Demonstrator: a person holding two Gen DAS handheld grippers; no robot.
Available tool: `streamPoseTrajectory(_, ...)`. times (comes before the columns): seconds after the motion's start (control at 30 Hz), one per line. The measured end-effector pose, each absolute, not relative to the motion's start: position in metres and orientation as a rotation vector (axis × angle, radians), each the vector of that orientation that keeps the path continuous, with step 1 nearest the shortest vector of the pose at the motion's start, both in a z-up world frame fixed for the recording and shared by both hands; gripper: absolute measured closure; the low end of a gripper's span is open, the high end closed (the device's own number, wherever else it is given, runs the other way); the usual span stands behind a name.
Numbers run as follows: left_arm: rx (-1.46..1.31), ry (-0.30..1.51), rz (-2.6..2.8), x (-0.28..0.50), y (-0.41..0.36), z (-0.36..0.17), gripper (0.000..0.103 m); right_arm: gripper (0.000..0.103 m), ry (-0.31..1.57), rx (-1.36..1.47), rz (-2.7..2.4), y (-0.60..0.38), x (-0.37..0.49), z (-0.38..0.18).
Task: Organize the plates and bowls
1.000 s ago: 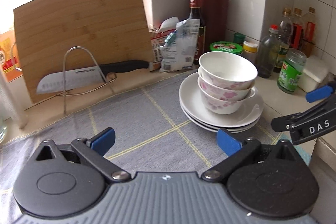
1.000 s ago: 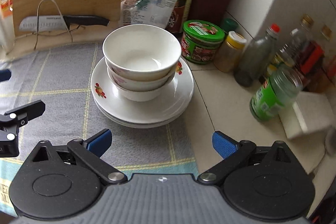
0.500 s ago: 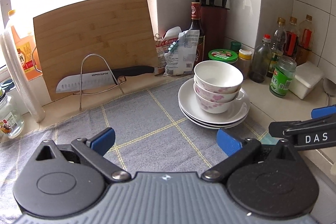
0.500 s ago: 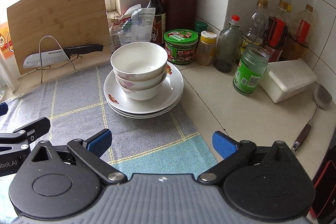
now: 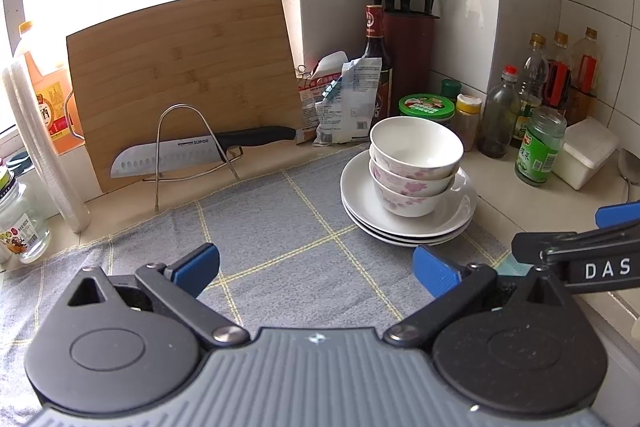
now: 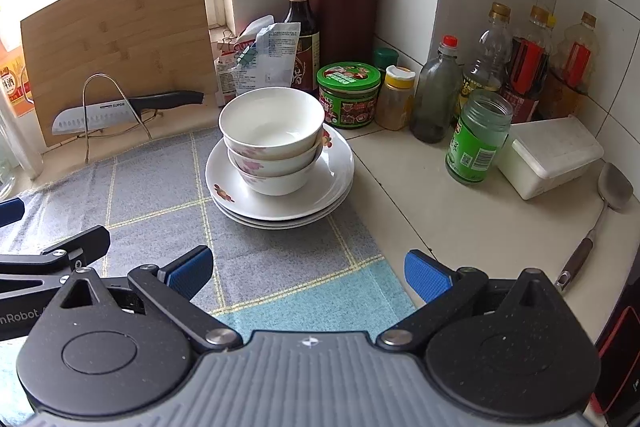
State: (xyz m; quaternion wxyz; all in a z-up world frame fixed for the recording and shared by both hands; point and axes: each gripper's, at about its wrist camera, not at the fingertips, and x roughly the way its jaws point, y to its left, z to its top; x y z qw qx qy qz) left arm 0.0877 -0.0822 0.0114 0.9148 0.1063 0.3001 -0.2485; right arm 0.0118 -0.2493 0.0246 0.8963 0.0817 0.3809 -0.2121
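Note:
Three nested white bowls with pink flowers stand on a stack of white plates at the right edge of a grey checked cloth. The bowls and plates also show in the right wrist view. My left gripper is open and empty, above the cloth, short of the stack. My right gripper is open and empty, in front of the stack and apart from it. Its arm shows at the right of the left wrist view.
A bamboo cutting board leans at the back with a knife on a wire stand. A knife block, sauce bottle, jars, oil bottles, a white box and a spatula crowd the counter's back and right.
Both grippers have pulled back and up from the stack of bowls and plates, so it looks smaller and farther. Both stay open and empty.

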Motion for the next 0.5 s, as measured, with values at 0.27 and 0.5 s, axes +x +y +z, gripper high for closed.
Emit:
streamPoseTrajectory(0.27,0.218,0.618,-0.513,0.0884,-0.0825,0.0128,0.001,0.0,0.788,0.17,-0.441,-0.2488,0.0121,0.0249)
streamPoseTrajectory(0.5,0.219,0.614,-0.512,0.089,-0.083,0.0148,0.001,0.0,0.783,0.173,-0.443,-0.249,0.011,0.0263)
